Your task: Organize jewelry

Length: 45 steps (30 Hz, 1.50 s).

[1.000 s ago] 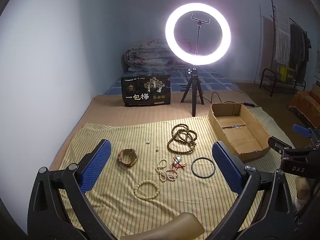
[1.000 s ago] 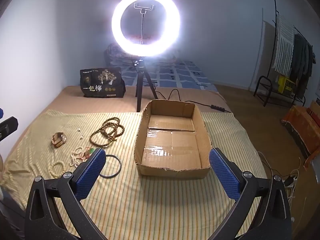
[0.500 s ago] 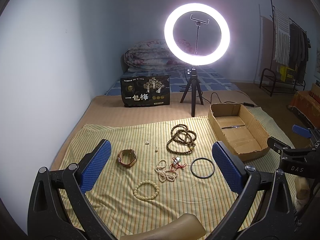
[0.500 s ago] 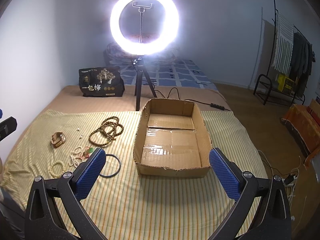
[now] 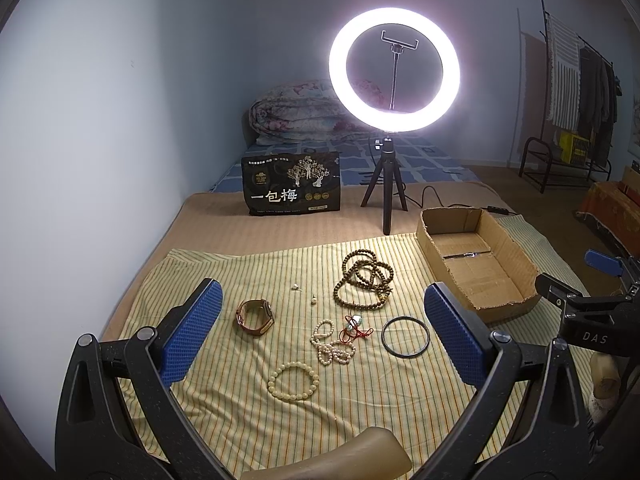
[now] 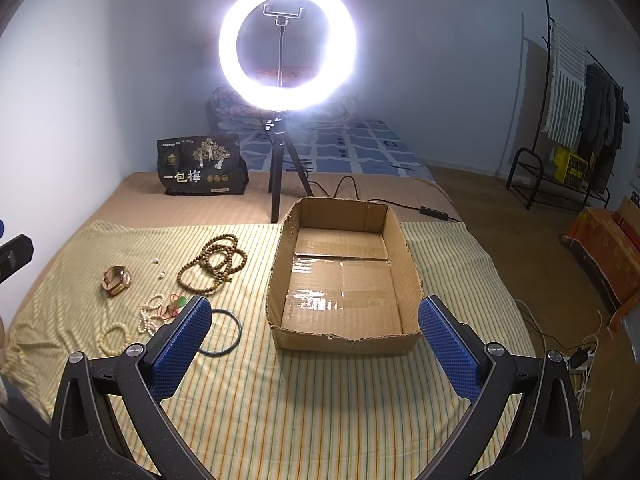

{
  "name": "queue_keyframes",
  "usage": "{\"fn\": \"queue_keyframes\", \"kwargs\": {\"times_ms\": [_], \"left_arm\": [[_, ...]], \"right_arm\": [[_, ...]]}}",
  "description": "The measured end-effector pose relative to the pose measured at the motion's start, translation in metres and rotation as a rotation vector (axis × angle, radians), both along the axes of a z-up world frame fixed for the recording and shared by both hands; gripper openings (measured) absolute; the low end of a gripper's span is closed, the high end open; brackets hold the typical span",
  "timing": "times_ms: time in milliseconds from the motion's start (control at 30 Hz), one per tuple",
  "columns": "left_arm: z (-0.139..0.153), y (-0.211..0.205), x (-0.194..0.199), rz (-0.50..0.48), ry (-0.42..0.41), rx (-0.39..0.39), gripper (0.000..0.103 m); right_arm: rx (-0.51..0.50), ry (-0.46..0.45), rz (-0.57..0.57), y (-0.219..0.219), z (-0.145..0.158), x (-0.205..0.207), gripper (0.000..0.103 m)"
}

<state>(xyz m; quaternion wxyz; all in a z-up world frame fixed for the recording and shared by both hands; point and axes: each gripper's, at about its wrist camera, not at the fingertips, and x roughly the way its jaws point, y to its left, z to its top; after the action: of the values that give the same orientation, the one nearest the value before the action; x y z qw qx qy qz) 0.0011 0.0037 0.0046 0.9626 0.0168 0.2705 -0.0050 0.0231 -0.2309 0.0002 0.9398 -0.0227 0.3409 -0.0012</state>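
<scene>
Jewelry lies on a striped yellow cloth (image 5: 240, 420): a brown bead necklace (image 5: 366, 280), a brown leather bracelet (image 5: 254, 316), a white pearl strand (image 5: 328, 344), a red cord with a green pendant (image 5: 354, 326), a cream bead bracelet (image 5: 294, 382), a black ring bangle (image 5: 405, 336) and two small earrings (image 5: 304, 294). An empty cardboard box (image 6: 344, 272) stands to their right. My left gripper (image 5: 324, 336) is open and empty, above the jewelry. My right gripper (image 6: 316, 344) is open and empty, in front of the box.
A lit ring light on a black tripod (image 5: 394, 76) stands behind the cloth. A black printed bag (image 5: 292, 188) leans at the back left. A cable and switch (image 6: 434, 212) lie behind the box. A clothes rack (image 6: 576, 120) stands at far right.
Both grippers have drifted very slightly; the jewelry and box have not moved.
</scene>
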Motion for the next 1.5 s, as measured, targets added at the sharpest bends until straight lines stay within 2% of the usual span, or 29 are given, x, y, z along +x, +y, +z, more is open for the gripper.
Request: {"fn": "queue_keyframes", "kwargs": {"times_ms": [167, 1500], "left_arm": [[0.007, 0.001, -0.002, 0.001, 0.000, 0.000, 0.102], [0.009, 0.000, 0.000, 0.007, 0.005, 0.005, 0.102]], "right_arm": [[0.001, 0.000, 0.001, 0.000, 0.000, 0.000, 0.103], [0.001, 0.001, -0.004, -0.002, -0.001, -0.001, 0.103]]}}
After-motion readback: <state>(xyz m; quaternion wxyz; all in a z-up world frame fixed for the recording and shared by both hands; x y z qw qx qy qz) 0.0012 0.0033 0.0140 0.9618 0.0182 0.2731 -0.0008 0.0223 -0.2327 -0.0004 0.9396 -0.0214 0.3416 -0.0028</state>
